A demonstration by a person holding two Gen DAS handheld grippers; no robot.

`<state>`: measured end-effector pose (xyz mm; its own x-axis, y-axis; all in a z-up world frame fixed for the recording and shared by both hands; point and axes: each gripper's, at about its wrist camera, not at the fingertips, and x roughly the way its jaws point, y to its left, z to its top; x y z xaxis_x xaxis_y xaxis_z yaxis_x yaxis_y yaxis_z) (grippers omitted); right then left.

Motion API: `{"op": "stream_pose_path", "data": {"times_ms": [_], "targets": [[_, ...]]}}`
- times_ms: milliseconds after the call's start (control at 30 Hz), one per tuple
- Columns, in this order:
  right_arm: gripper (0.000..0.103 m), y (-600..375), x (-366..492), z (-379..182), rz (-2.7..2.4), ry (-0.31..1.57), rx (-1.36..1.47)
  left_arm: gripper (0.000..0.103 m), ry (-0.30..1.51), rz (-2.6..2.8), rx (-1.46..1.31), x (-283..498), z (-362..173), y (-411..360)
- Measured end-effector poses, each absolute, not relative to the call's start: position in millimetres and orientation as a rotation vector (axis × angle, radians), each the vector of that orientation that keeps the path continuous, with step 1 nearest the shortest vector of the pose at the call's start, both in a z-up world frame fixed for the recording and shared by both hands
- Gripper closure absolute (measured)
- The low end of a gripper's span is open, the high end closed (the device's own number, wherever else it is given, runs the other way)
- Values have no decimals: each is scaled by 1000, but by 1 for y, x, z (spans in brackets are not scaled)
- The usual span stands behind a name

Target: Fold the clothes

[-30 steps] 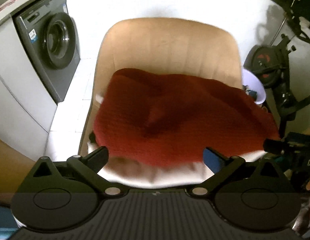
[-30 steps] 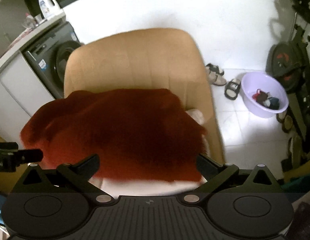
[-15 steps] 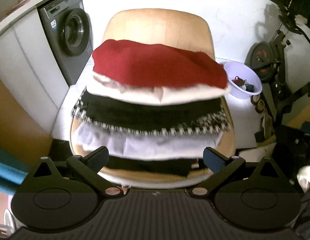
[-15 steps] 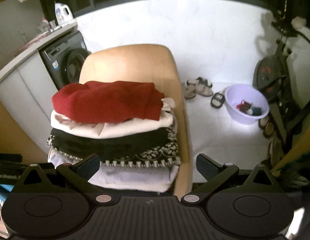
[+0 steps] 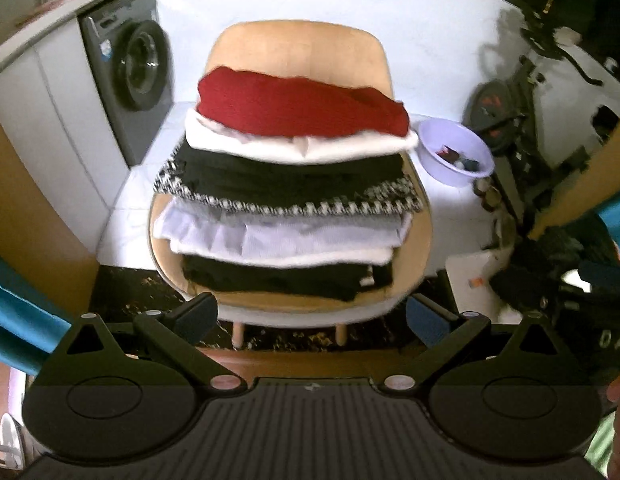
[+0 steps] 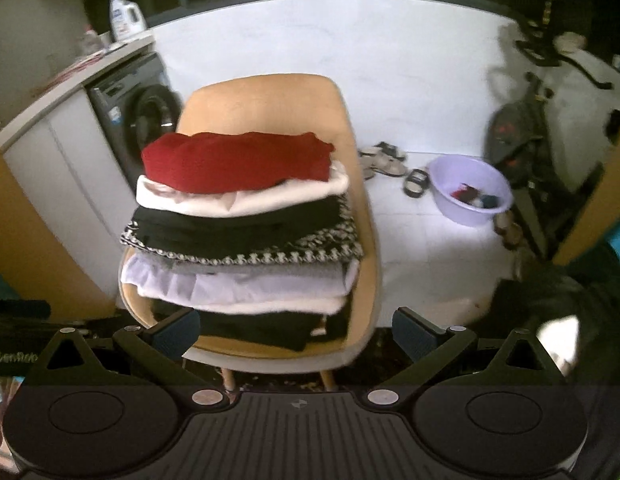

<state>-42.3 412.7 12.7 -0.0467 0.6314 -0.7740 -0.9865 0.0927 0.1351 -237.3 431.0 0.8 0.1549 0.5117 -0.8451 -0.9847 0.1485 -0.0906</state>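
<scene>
left tongs [image 5: 311, 316]: spread wide, nothing between the fingers, held off the front edge of the chair [image 5: 302, 46] and clear of the clothes. right tongs [image 6: 296, 330]: likewise spread and empty, just off the front edge of the seat, a little right of the pile.

pile of folded clothes, stacked on the chair seat, covering most of it. from the top:
- red knit [image 5: 298, 106], folded, uppermost, its back edge near the chair back.
- cream piece [image 5: 294, 146], directly beneath, sticking out a little past the red on both sides.
- black piece with a black-and-white patterned hem [image 5: 286, 188], the hem running along the front edge of the pile and overhanging the layers below.
- pale lilac-white pieces [image 5: 270, 240], the exact number cannot be told.
- black piece [image 5: 278, 280], bottom layer, resting on the seat near its front edge.

the pile leans slightly toward the left edge of the seat in the right wrist view.

surroundings: washer [image 6: 138, 120] left of the chair, under a table [image 6: 70, 76] carrying a detergent bottle [image 6: 126, 16]. lilac basin [image 6: 469, 190] on the floor right of the chair, with small coloured items inside. sandals [image 6: 383, 160] on the floor between chair and basin. exercise bike [image 5: 521, 108] at far right.
</scene>
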Motion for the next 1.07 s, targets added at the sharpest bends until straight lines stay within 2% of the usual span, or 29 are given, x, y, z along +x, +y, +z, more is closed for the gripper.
{"op": "stream_pose_path", "data": {"times_ms": [467,833,1067], "targets": [[1,290,-112,12,1199,855,-500,0,832,1187,-729,-305,-13,361],[1,212,-158,16,1154,834,-469,1,817,1124,-651,-315,-2,321],[1,194,-158,21,1130,826,-453,0,804,1106,-630,-311,3,310]]}}
